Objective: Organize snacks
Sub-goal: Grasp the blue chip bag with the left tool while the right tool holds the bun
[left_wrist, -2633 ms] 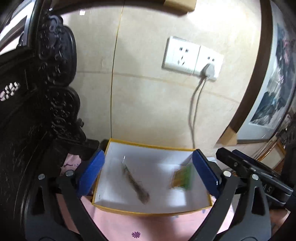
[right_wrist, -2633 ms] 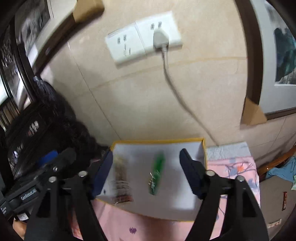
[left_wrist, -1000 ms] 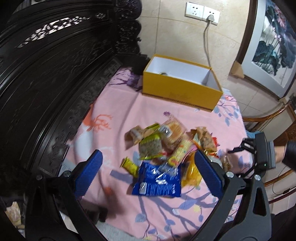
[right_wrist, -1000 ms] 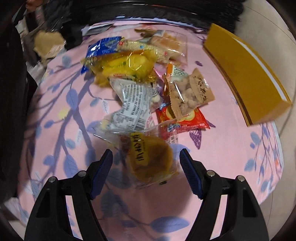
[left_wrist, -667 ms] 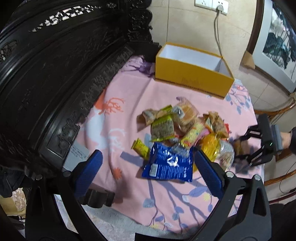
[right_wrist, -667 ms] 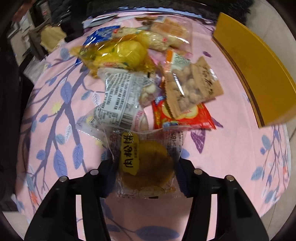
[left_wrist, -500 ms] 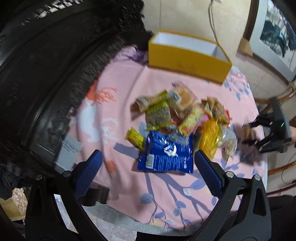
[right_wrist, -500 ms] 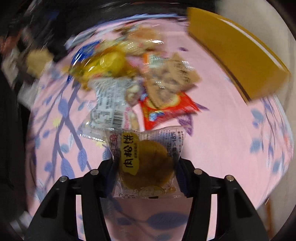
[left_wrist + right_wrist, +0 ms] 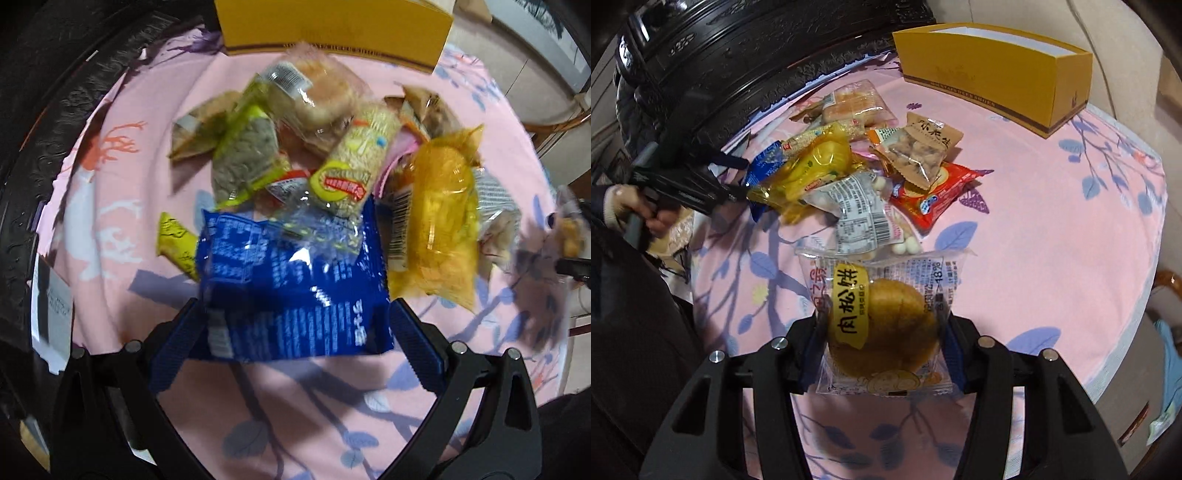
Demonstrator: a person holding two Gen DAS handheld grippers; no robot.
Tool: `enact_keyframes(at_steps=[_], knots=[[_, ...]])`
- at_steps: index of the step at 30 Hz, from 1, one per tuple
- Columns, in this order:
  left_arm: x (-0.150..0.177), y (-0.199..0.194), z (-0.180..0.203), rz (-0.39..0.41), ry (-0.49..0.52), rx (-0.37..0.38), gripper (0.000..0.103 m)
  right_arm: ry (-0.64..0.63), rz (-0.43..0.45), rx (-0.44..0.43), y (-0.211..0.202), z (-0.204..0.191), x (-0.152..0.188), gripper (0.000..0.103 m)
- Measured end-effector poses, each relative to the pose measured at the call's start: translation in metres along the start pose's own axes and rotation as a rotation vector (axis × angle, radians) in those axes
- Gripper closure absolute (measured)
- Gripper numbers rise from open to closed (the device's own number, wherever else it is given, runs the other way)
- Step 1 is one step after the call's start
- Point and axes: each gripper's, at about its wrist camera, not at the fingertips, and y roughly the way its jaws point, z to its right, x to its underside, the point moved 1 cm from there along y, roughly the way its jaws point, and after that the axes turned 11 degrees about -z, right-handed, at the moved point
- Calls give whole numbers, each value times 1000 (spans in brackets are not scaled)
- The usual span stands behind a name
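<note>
At the far left a dark carved wooden backrest [image 9: 746, 55] borders the table [image 9: 1052, 229], which is covered by a pink cloth printed with blue leaves. The left gripper [image 9: 291, 338] hangs over the near edge of the snack pile with its fingers [image 9: 177, 343] spread wide, one on each side of the blue packet [image 9: 291, 280]; the pads stand at the packet's edges, and no squeeze on the wrapper shows. Beside the blue packet lie a small yellow bar [image 9: 175, 242], a green-edged grain cake [image 9: 245, 162], a noodle snack [image 9: 356, 166] and a yellow bag [image 9: 437, 225], all heaped together and overlapping. In the right wrist view a grey-labelled packet [image 9: 860, 214], a nut bag [image 9: 919, 147] and a red packet [image 9: 934, 195] lie at the pile's nearer side. The right gripper [image 9: 882, 343] has its fingers [image 9: 812, 350] pinching a clear-wrapped round pastry [image 9: 882, 325] with a yellow label, held above the cloth. Farther right and back, the open yellow box [image 9: 993, 85] stands at the table's far edge, well apart from the pile.
</note>
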Motion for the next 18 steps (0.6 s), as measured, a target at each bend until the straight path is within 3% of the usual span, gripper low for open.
enact_keyframes(at_steps=[10,14,18], knots=[[-16,16,15,-5,24,-80,2,7,35,-49,-1,-10,-10,48],[-17,22,10,-13,-1,-37,3,14,37,-55,2,-13,-10,48],[-11,15,13,13,28,-41,23,31,40,-58,2,-15,-10,48]])
